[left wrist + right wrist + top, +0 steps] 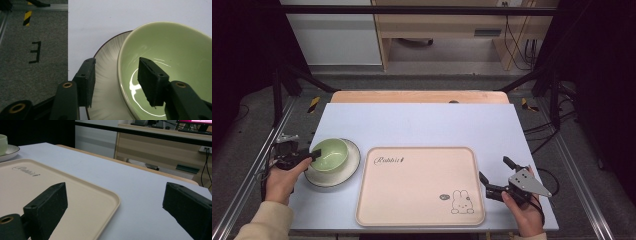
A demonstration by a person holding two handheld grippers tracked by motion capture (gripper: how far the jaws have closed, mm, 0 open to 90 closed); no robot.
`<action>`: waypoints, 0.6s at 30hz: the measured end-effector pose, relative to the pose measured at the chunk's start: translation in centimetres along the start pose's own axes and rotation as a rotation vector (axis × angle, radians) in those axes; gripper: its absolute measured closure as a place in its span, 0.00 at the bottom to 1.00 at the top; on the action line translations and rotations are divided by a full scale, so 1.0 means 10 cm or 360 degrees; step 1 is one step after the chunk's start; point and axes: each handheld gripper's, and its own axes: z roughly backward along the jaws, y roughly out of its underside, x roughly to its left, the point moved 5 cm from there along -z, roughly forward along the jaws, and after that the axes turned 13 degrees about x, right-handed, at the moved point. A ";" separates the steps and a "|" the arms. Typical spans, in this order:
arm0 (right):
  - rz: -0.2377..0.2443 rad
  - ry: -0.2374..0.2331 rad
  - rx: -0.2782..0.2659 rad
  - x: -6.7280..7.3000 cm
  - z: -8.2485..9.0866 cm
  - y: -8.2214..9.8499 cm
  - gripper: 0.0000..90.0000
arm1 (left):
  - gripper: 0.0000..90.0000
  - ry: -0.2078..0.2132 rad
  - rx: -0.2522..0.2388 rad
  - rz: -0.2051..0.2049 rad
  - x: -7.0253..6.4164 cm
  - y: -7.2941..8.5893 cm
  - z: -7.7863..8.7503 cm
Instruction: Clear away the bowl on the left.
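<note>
Two hands come in at the bottom of the high view, and each one holds a gripper. On the left of the tray [420,186], the left hand [284,179] holds the left gripper [116,80] at the green bowl [330,154]. Its jaws are apart, with the near wall of the bowl between them: one jaw is inside the bowl and the other is outside, over the white plate [352,161]. They sit close to the wall, but I cannot tell if they squeeze it. The bowl sits on the plate, just left of the tray, and looks a bit tipped. The tray is flat and tan, with a small rabbit picture [462,202] in its near right corner and a word in its far left corner. On the right of the tray, the right hand [524,210] holds the right gripper [496,175], which is wide open and holds nothing. One of its jaws is over the tray's right edge, and the other is over the pale blue table [422,125]. Past the far side of the table stands a wooden desk [160,147].
</note>
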 end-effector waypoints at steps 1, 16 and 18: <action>0.0000 -0.0001 0.0000 0.00 0.00 0.00 0.07 | 0.58 0.0006 0.0008 0.0008 0.01 0.00 0.00; 0.0005 -0.0007 0.0005 0.01 0.00 0.00 0.07 | 0.74 0.0036 0.0133 0.0108 0.01 0.02 -0.08; 0.0005 -0.0008 0.0004 0.00 0.00 0.00 0.07 | 0.76 0.0036 0.0140 0.0115 0.01 0.02 -0.09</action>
